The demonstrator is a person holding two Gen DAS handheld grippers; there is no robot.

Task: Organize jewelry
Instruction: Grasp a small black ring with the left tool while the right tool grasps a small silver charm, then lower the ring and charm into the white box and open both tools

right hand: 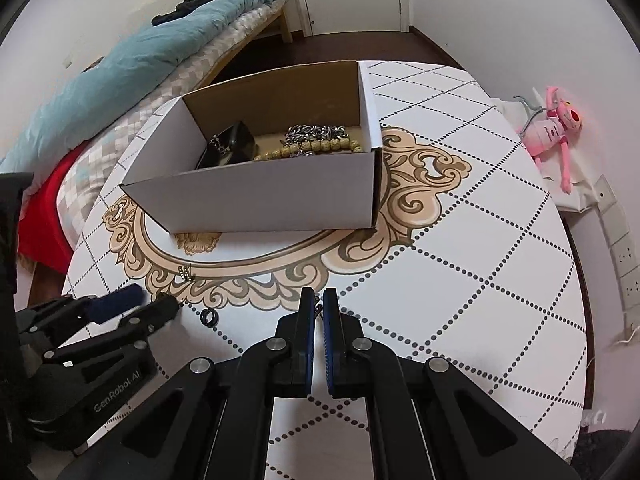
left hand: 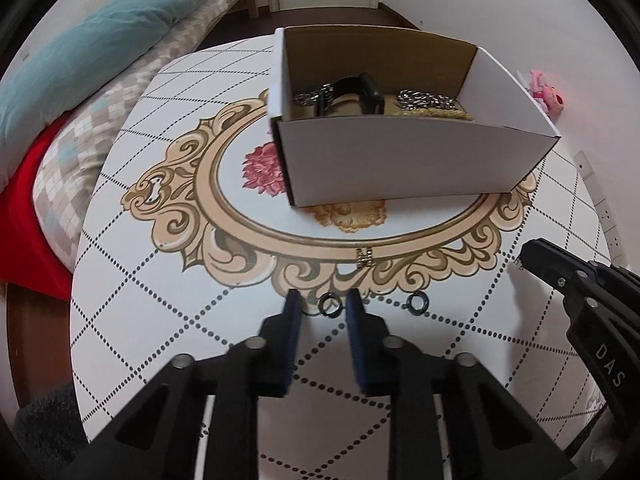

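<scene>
A white cardboard box point(left hand: 400, 160) stands on the round patterned table point(left hand: 160, 320) and holds chains, beads and a black watch. Two black rings lie on the table in front. My left gripper point(left hand: 325, 303) is open, its fingers on either side of the left ring point(left hand: 330, 305). The right ring point(left hand: 417, 303) lies beside it. A small sparkly ring point(left hand: 364, 257) lies nearer the box. My right gripper point(right hand: 319, 304) is nearly shut on a small dark chain piece point(right hand: 318, 310). The box point(right hand: 260, 196) and one black ring point(right hand: 209, 317) show in the right wrist view.
A bed with a teal duvet point(left hand: 100, 48) and red sheet runs along the table's left side. A pink plush toy point(right hand: 556, 128) lies on the right by the wall. Wall sockets point(right hand: 624, 256) sit to the right.
</scene>
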